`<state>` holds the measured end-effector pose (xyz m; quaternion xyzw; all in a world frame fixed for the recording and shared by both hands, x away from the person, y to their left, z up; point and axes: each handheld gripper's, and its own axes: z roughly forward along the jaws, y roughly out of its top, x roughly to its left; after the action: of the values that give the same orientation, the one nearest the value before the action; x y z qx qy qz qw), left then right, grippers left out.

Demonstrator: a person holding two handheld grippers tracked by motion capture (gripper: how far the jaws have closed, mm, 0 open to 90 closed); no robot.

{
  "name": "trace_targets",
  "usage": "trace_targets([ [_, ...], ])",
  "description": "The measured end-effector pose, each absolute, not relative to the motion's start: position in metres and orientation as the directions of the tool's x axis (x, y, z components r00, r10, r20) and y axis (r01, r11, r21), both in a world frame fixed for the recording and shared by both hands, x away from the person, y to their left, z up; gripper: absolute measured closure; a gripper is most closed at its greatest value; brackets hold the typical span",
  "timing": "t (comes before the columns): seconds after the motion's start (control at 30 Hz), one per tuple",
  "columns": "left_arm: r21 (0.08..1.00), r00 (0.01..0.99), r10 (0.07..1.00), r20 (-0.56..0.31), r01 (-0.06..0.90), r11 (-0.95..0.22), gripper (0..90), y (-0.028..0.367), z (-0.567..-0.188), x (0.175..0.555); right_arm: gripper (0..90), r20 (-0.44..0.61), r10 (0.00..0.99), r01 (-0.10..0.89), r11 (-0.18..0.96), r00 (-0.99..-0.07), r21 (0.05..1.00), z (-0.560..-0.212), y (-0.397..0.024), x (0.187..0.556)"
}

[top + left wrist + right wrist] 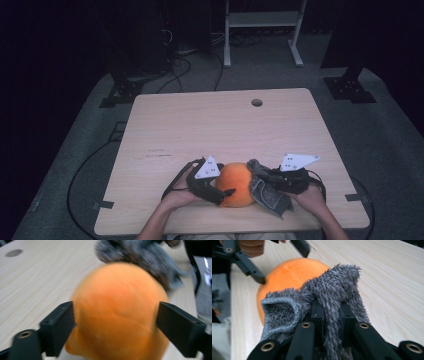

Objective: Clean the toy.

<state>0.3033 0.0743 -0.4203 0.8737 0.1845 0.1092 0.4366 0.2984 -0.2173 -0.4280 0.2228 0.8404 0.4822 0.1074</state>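
Note:
An orange plush ball (235, 184) (117, 312) (287, 275) lies near the table's front edge. My left gripper (225, 186) (116, 322) has its jaws wide on either side of the ball, pads at its flanks without squeezing it; the ball looks blurred between them. From the right, my right gripper (267, 182) (330, 307) is shut on a grey fuzzy cloth (265, 196) (140, 255) (332, 285). The cloth's bunched end lies against the ball's upper right side. In the right gripper view the left gripper (283, 265) shows behind the ball, one finger touching it.
The light wooden table (225, 125) has a round hole (256, 102) (13, 252) near its far edge. Behind the table stands a white metal frame (262, 20), and cables run over the grey floor at the left. The person's forearms come in at the front edge.

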Motion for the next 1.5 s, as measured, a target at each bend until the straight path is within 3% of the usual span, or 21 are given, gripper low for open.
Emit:
trace_targets([
  [0.07,0.789,0.904,0.428,0.006,0.259,-0.557,5.9,0.073,-0.421,0.306,77.0,0.033,0.479,0.272,0.440,-0.877,0.856,-0.428,-0.217,0.298],
  [0.13,0.771,0.910,0.411,-0.054,0.300,-0.562,8.6,0.068,-0.430,0.307,77.0,0.036,0.475,0.275,0.443,-0.879,0.853,-0.428,-0.218,0.297],
  [0.23,0.779,0.917,0.398,-0.032,0.272,-0.564,21.8,0.066,-0.430,0.305,77.1,0.047,0.476,0.285,0.441,-0.878,0.851,-0.429,-0.219,0.297],
  [0.27,0.803,0.919,0.394,0.026,0.216,-0.555,27.4,0.067,-0.426,0.301,77.1,0.072,0.475,0.299,0.422,-0.877,0.856,-0.429,-0.222,0.297],
  [0.3,0.803,0.919,0.394,0.026,0.216,-0.555,32.7,0.067,-0.426,0.301,77.1,0.072,0.475,0.299,0.422,-0.877,0.856,-0.429,-0.222,0.297],
  [0.4,0.848,0.905,0.386,0.180,0.056,-0.527,36.4,0.067,-0.415,0.294,77.6,0.094,0.480,0.290,0.353,-0.872,0.890,-0.418,-0.229,0.298],
  [0.57,0.828,0.925,0.285,0.253,-0.055,-0.558,34.1,0.060,-0.426,0.293,77.6,0.061,0.466,0.238,0.331,-0.883,0.913,-0.406,-0.216,0.295],
  [0.7,0.842,0.936,0.302,0.184,0.009,-0.539,24.8,0.069,-0.427,0.296,77.7,0.021,0.439,0.207,0.379,-0.898,0.902,-0.411,-0.193,0.294],
  [0.73,0.863,0.932,0.341,0.125,0.068,-0.500,17.0,0.074,-0.424,0.299,77.8,0.022,0.440,0.209,0.380,-0.898,0.901,-0.417,-0.188,0.294],
  [0.83,0.850,0.920,0.385,0.078,0.140,-0.507,9.2,0.075,-0.426,0.305,77.8,0.005,0.428,0.189,0.390,-0.904,0.901,-0.419,-0.181,0.286],
  [0.93,0.850,0.924,0.375,0.077,0.136,-0.510,13.3,0.074,-0.431,0.304,77.8,-0.016,0.426,0.173,0.402,-0.905,0.899,-0.419,-0.181,0.284],
  [1.0,0.846,0.928,0.363,0.088,0.123,-0.519,20.0,0.077,-0.433,0.303,77.8,0.049,0.434,0.222,0.359,-0.899,0.907,-0.425,-0.195,0.292],
  [1.17,0.852,0.930,0.363,0.068,0.135,-0.506,20.3,0.082,-0.438,0.305,77.8,0.162,0.476,0.326,0.287,-0.864,0.901,-0.443,-0.221,0.304],
  [1.3,0.849,0.933,0.354,0.060,0.138,-0.510,19.5,0.088,-0.440,0.305,77.6,0.176,0.536,0.390,0.316,-0.826,0.865,-0.454,-0.237,0.312],
  [1.4,0.840,0.938,0.342,0.054,0.142,-0.523,19.5,0.094,-0.441,0.305,77.5,0.206,0.509,0.374,0.254,-0.836,0.892,-0.449,-0.234,0.309],
  [1.5,0.835,0.940,0.337,0.051,0.145,-0.530,19.5,0.096,-0.441,0.305,77.5,0.187,0.494,0.350,0.262,-0.849,0.899,-0.447,-0.227,0.307],
])
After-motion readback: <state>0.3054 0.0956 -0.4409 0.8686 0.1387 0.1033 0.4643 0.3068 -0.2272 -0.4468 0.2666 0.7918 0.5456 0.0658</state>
